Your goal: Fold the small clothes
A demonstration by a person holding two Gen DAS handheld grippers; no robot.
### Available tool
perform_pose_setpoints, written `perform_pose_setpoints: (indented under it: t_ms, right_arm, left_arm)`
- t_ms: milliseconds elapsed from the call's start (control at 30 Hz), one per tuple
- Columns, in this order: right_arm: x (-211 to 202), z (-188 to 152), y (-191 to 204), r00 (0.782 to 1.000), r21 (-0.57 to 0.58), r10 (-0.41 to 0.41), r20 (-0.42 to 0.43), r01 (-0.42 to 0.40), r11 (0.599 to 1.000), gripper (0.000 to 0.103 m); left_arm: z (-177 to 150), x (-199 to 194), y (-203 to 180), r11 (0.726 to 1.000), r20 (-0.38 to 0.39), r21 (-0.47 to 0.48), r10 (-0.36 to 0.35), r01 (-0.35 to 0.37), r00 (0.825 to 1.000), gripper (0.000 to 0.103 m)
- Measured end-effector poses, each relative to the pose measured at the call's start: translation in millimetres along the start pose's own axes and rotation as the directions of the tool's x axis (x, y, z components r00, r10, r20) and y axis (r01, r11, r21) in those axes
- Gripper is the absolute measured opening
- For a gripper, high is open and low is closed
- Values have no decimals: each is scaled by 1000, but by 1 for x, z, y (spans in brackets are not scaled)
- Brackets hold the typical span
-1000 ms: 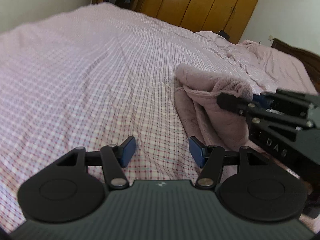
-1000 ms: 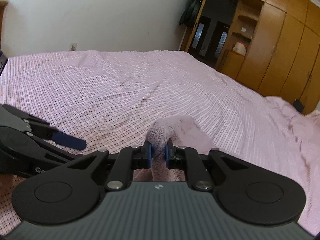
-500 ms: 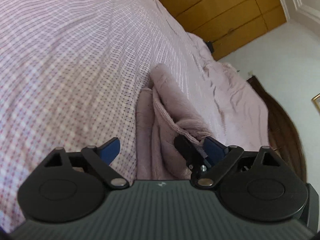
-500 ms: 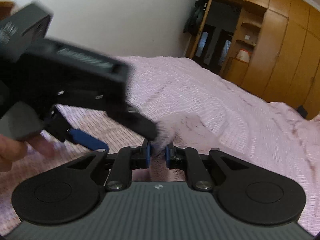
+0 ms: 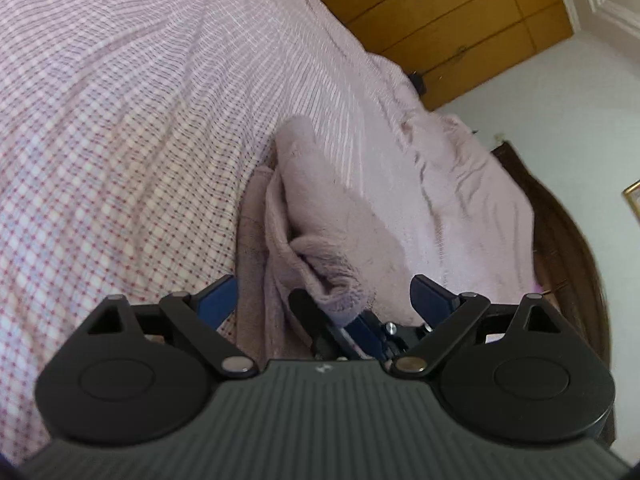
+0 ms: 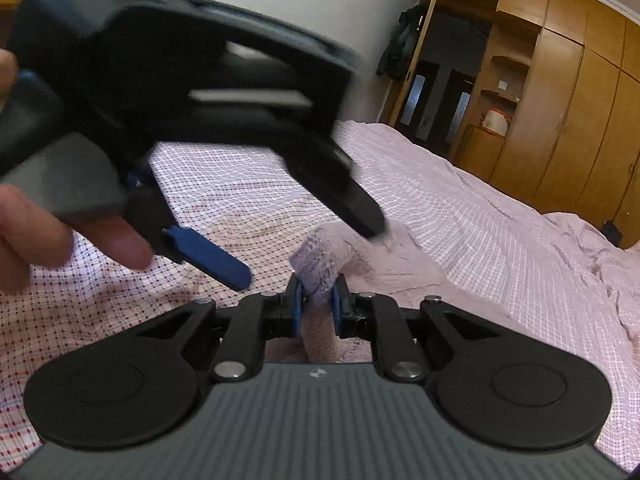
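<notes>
A fluffy pink garment (image 5: 320,208) lies bunched on the checked bed sheet (image 5: 120,120). My right gripper (image 6: 318,296) is shut on a raised fold of the garment (image 6: 320,256), which stands up between its blue pads. My left gripper (image 5: 324,298) is open wide and rolled to one side, straddling that same fold without touching it. In the left wrist view the right gripper (image 5: 340,318) shows low between the left fingers, pinching the fleece. In the right wrist view the left gripper (image 6: 306,252) hovers blurred just above and left, held by a hand (image 6: 40,240).
A crumpled pink duvet (image 5: 460,184) lies beyond the garment towards the dark wooden headboard (image 5: 568,248). Wooden wardrobes (image 6: 560,100) line the far wall past the bed's edge. The checked sheet (image 6: 480,220) stretches wide to the left and ahead.
The left gripper opened wider, rolled, and swung in over the fold held by the right gripper. The right gripper kept its grip and sank slightly.
</notes>
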State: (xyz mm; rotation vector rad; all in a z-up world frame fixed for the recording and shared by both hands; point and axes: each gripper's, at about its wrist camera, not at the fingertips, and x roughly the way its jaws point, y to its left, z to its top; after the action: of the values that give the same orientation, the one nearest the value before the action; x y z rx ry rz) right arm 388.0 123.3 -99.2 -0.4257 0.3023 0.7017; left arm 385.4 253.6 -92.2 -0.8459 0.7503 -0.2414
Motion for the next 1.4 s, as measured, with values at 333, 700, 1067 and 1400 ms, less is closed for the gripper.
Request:
perform_pose_setpoints:
  t_ms: [333, 700, 1067, 1400]
  right_arm:
    - [-49, -33, -17, 986, -125, -163, 33, 166, 978, 68]
    - [-71, -81, -48, 946, -146, -322, -41, 314, 938, 61]
    - [-51, -77, -57, 951, -313, -308, -22, 286, 906, 10]
    - [-99, -98, -98, 939, -61, -341, -36, 339, 939, 8]
  left_arm:
    - [5, 13, -6, 1000, 48, 13, 26, -27, 999, 88]
    - [3, 24, -12, 995, -8, 26, 92, -92, 996, 68]
    - [7, 44, -32, 990, 53, 51, 126, -129, 991, 15]
    - [-37, 16, -64, 973, 99, 185, 119, -136, 988, 15]
